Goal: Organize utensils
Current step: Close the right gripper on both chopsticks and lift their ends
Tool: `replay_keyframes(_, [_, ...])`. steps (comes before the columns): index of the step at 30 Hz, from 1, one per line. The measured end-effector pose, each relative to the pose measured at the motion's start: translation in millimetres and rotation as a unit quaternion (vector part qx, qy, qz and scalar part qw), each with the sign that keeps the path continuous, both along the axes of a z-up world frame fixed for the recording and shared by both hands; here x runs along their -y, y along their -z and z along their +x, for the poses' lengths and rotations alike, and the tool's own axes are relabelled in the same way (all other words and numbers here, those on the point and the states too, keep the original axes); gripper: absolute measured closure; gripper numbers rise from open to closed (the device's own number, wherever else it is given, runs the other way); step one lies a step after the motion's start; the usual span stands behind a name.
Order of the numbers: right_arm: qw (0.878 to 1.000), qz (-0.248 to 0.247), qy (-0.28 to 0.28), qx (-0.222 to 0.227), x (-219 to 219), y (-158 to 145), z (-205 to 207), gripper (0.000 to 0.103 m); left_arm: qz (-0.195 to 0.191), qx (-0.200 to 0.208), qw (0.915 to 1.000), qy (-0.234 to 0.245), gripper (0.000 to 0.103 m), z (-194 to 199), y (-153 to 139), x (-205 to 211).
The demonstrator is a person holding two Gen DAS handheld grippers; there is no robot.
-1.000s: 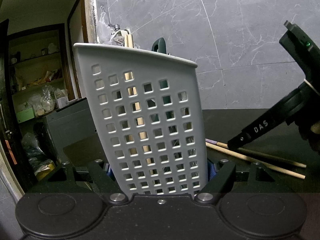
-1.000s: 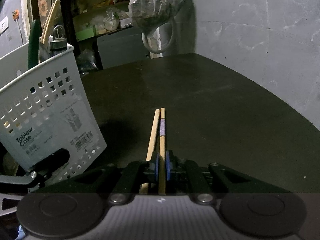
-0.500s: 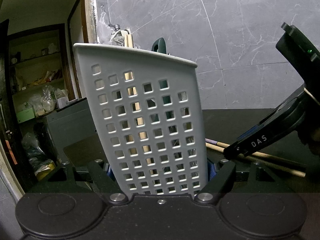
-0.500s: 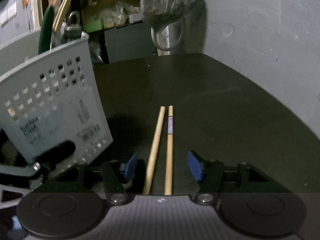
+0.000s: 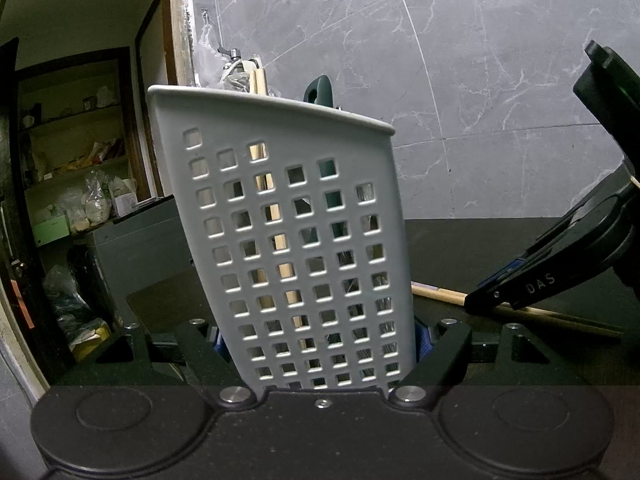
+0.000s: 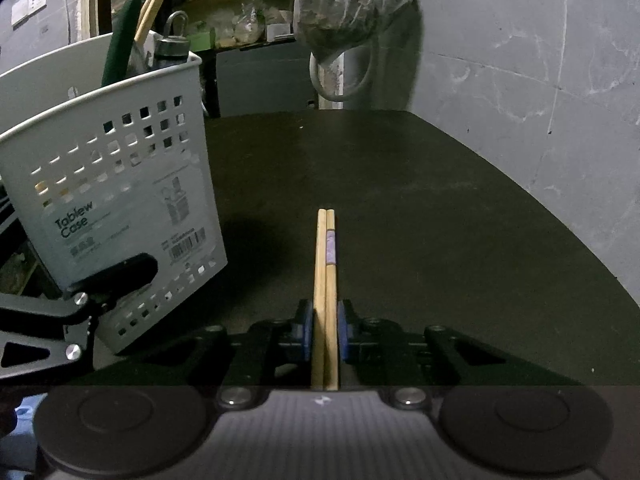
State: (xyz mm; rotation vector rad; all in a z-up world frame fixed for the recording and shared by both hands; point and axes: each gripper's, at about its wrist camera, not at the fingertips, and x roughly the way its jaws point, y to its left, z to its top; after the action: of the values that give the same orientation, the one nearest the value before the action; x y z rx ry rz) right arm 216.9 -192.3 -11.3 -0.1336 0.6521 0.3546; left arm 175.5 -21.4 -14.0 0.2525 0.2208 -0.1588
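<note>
A pale grey perforated utensil basket (image 5: 288, 220) stands tilted on the dark table, and my left gripper (image 5: 320, 342) is shut on its lower sides. A green handle (image 5: 320, 90) and wooden sticks poke out of its top. In the right wrist view the basket (image 6: 120, 184) is at the left, with a left finger (image 6: 112, 276) against its wall. My right gripper (image 6: 324, 332) is closing, its blue pads pressing on a pair of wooden chopsticks (image 6: 326, 256) that lie side by side, pointing away over the table. The chopsticks (image 5: 436, 294) also show beside the basket in the left wrist view.
The dark table (image 6: 400, 180) ends at a grey marble wall (image 5: 480, 80). A filled plastic bag (image 6: 348, 4) hangs past the table's far edge. Cluttered shelves (image 5: 80, 160) sit beyond a doorway on the left.
The right jaws opened half a second ago, leaving the two chopsticks slightly apart, and have closed again with both pressed together. The left gripper and basket have not moved.
</note>
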Motion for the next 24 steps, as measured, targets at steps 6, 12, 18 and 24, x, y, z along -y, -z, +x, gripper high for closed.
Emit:
replay_keyframes(6, [1.0, 0.002, 0.0, -0.002, 1, -1, 2, 0.088, 0.0, 0.0, 1.0, 0.0, 0.023, 0, 0, 0])
replay_keyframes(12, [1.0, 0.002, -0.001, -0.002, 1, -1, 3, 0.088, 0.0, 0.0, 1.0, 0.0, 0.023, 0, 0, 0])
replay_keyframes(18, [1.0, 0.004, 0.0, -0.003, 1, -1, 5, 0.087, 0.0, 0.0, 1.0, 0.0, 0.023, -1, 0, 0])
replay_keyframes(24, [1.0, 0.008, -0.001, -0.009, 3, -2, 10, 0.078, 0.001, 0.0, 1.0, 0.001, 0.023, -1, 0, 0])
